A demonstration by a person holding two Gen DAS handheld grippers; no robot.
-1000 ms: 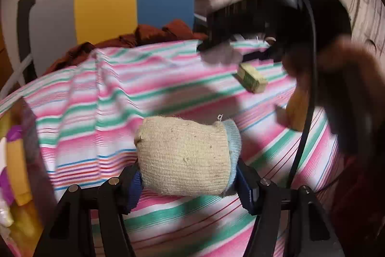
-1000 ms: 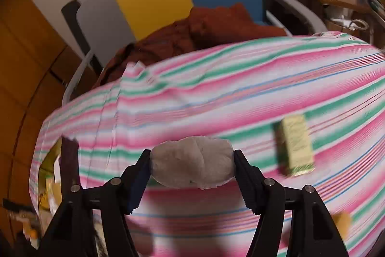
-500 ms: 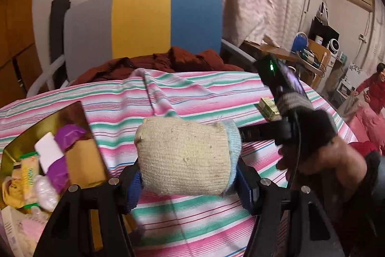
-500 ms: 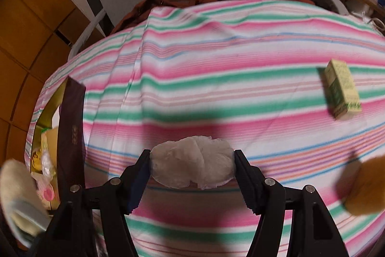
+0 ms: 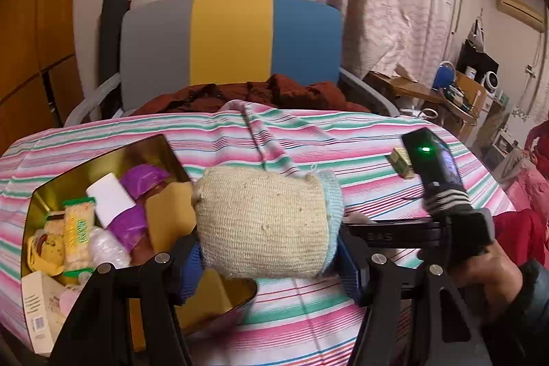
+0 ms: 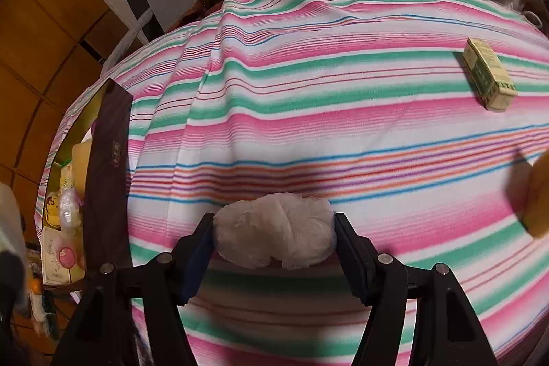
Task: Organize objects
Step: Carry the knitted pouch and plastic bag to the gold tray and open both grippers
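Note:
My left gripper (image 5: 269,258) is shut on a beige knitted sock roll (image 5: 264,222) with a pale blue cuff, held in the air just right of the gold tin box (image 5: 44,191). That box holds several packets, a white block and purple wrappers. In the right wrist view my right gripper (image 6: 274,244) is shut on a white crumpled plastic bundle (image 6: 274,234) above the striped tablecloth (image 6: 326,98). The gold tin box (image 6: 109,167) shows there at the left edge. A small green-and-cream carton (image 6: 489,78) lies on the cloth at the far right.
A grey, yellow and blue chair (image 5: 230,40) with a rust-red garment (image 5: 260,95) stands behind the table. A hand with the right gripper's body (image 5: 446,222) fills the right of the left wrist view. An orange object (image 6: 540,194) sits blurred at the right edge.
The left gripper rose and swung left, bringing the gold box into view beside the sock roll. The right gripper drew back toward the near table edge, still holding its bundle.

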